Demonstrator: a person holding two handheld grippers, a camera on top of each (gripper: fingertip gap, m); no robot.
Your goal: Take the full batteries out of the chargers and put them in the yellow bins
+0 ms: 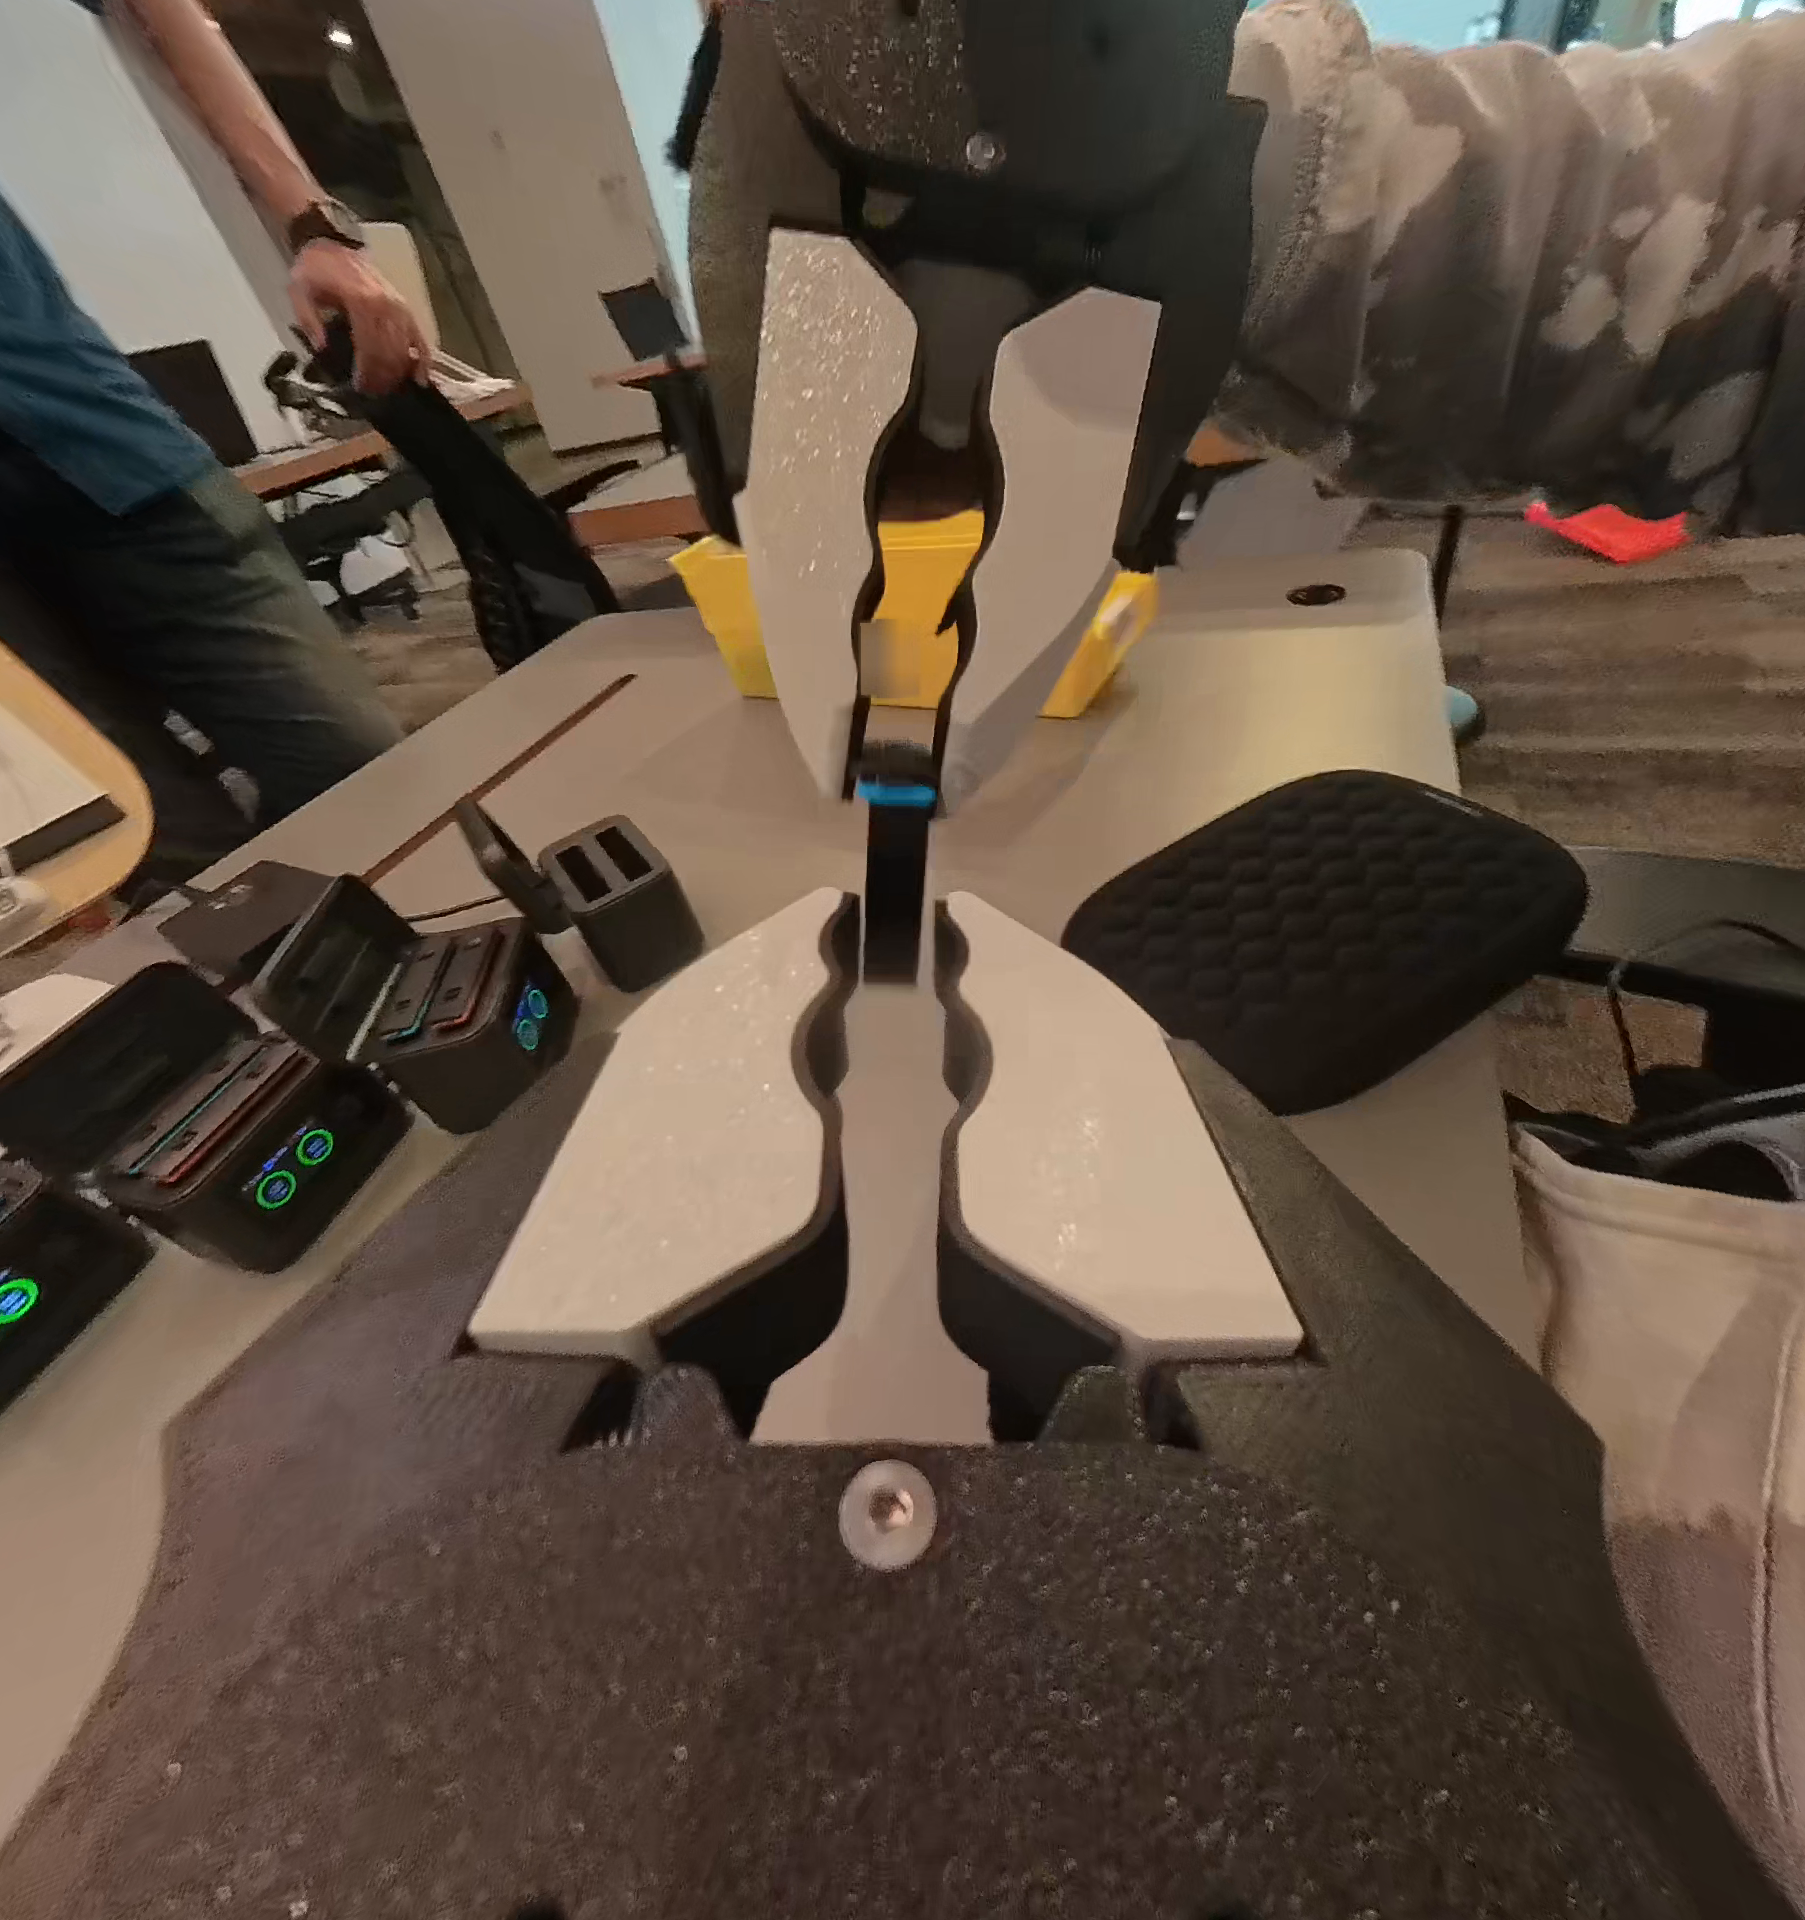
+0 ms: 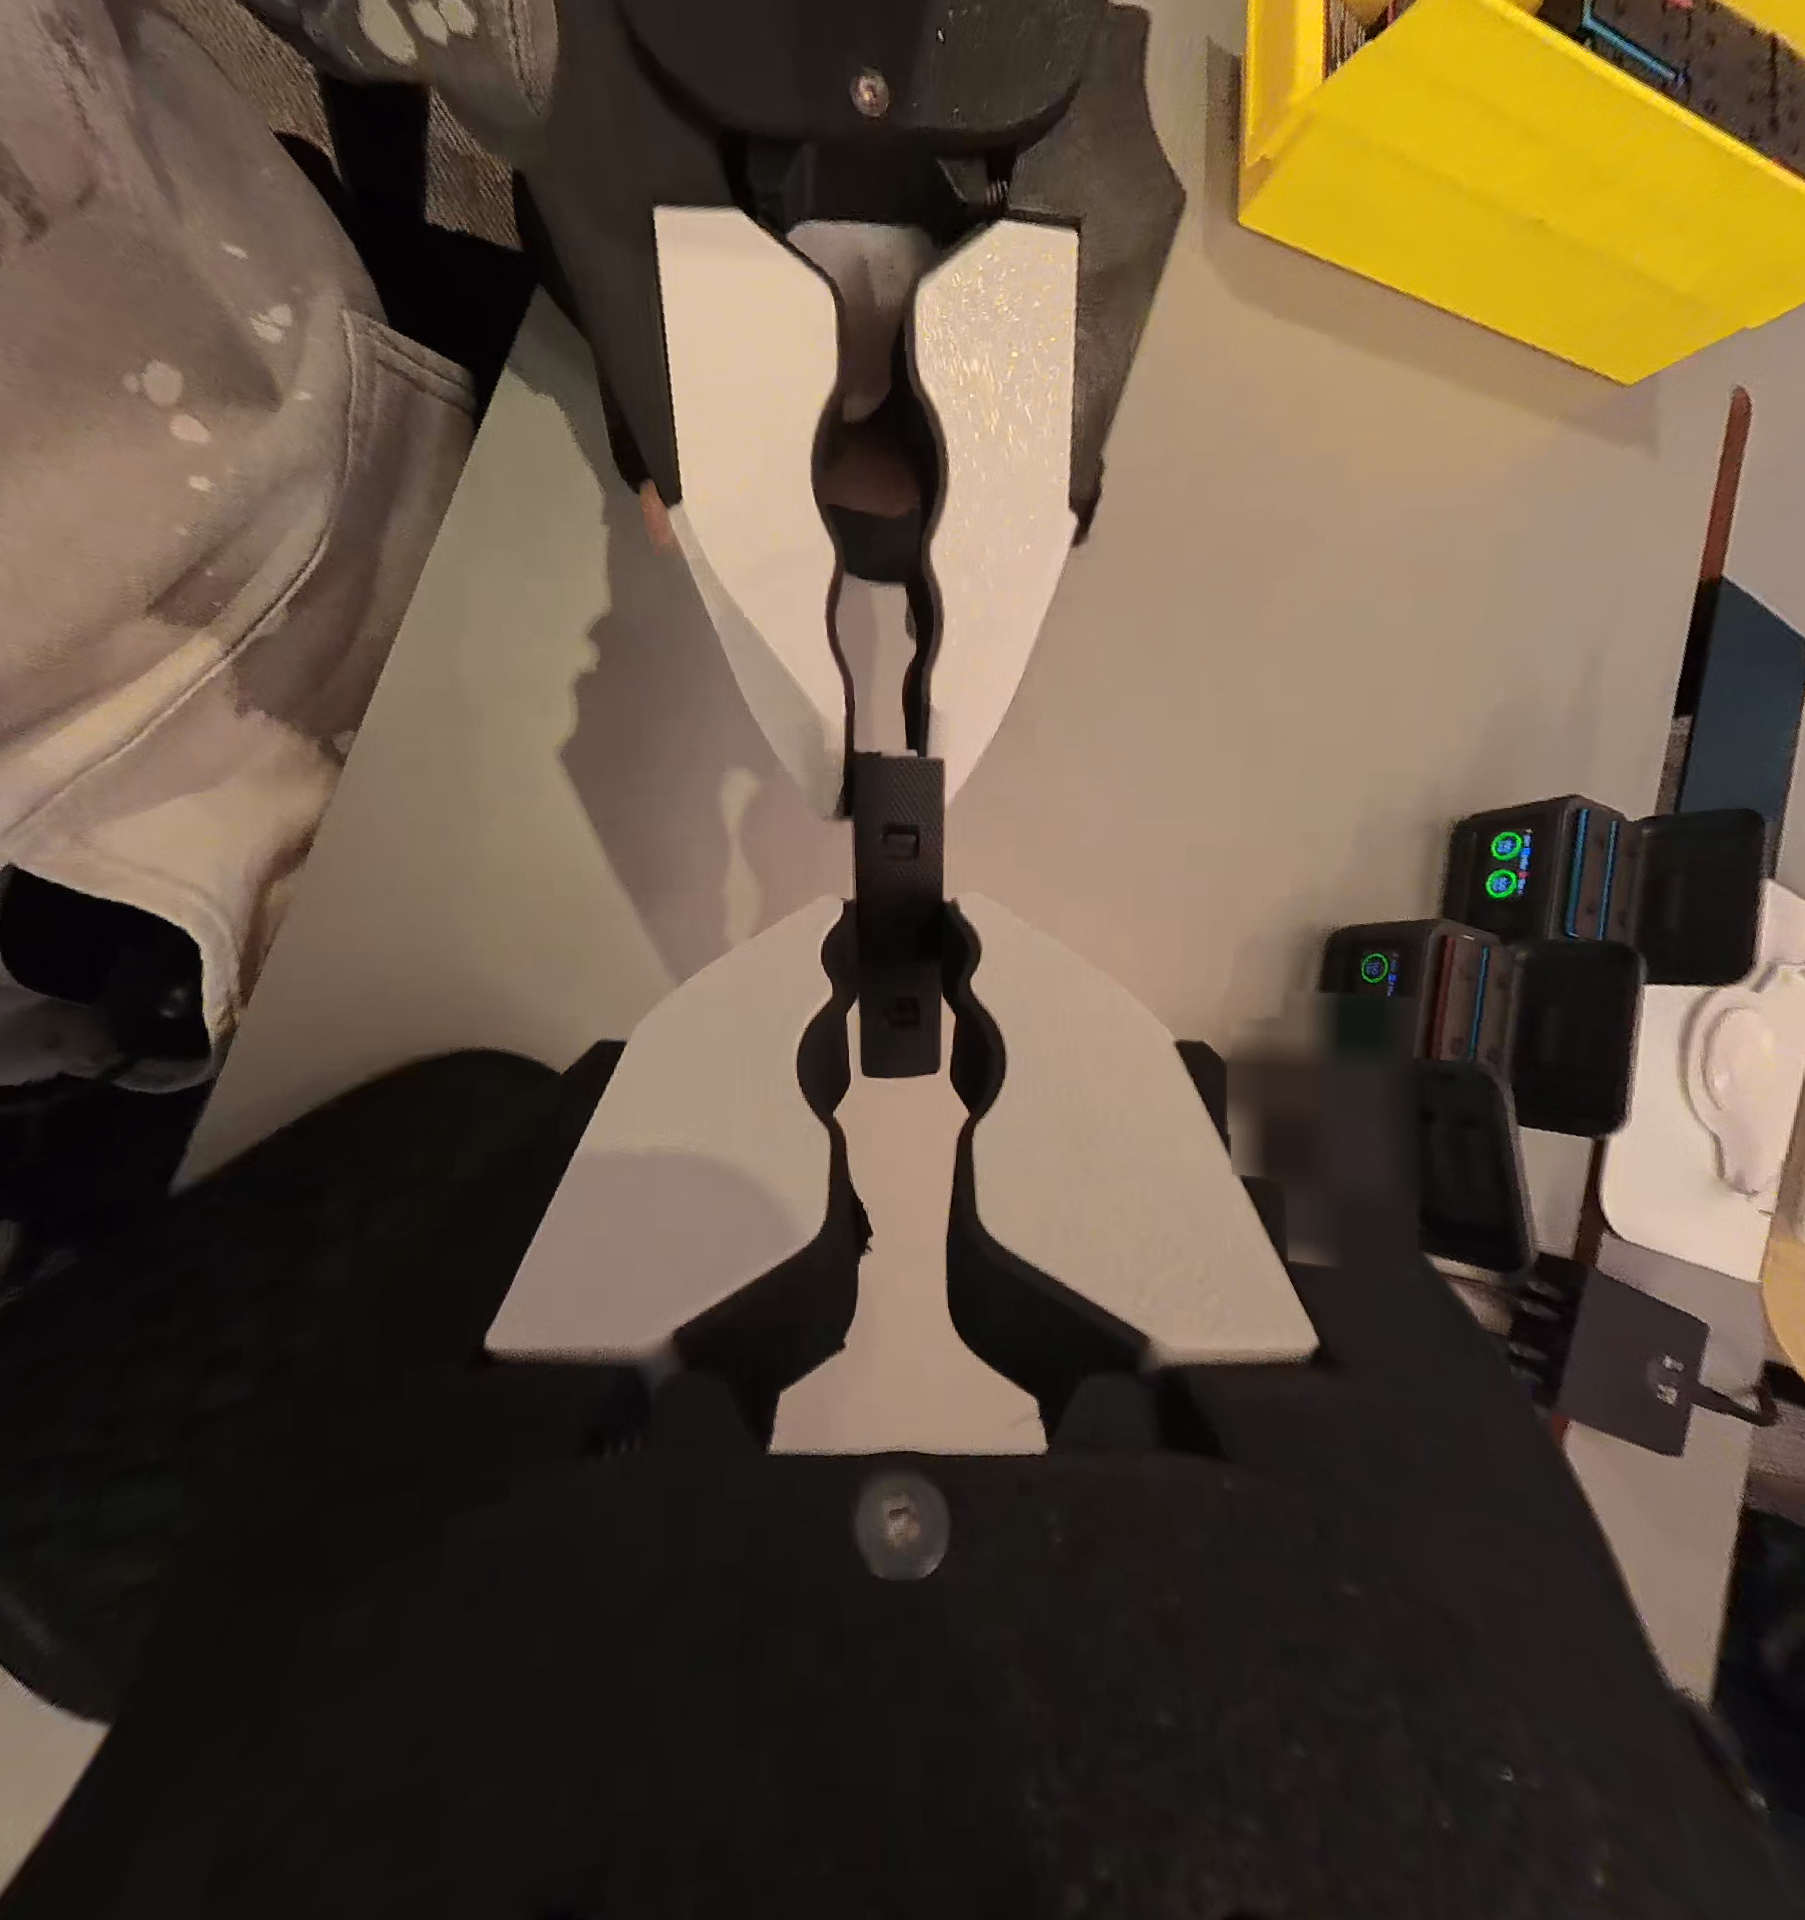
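Presently, step in hand: a hand-over in mid-air, one battery (image 1: 890, 894) pinched at both ends above the bench (image 1: 1241, 717).
Left fingers (image 1: 890, 940): nearly pressed together, pinching the battery's near end between their tips.
Right fingers (image 2: 900, 940): likewise closed on the same battery (image 2: 900, 914), which runs back into the wavy slot between them.
Battery: a thin black slab, tip to tip between the two pairs of fingers, with a blue band at the end nearest the far pair in the left wrist view.
Left of the left fingers: chargers (image 1: 254, 1132) with lids up and green rings lit, more batteries standing in their slots.
Beyond the fingers: yellow bin (image 1: 919, 582), well apart from the battery; in the right wrist view a yellow bin (image 2: 1500, 197) already holds dark batteries.
Next move, as I judge it: one pair must let go so the other can carry the battery over the bin's rim and drop it; a release by both would lose it onto the bench.
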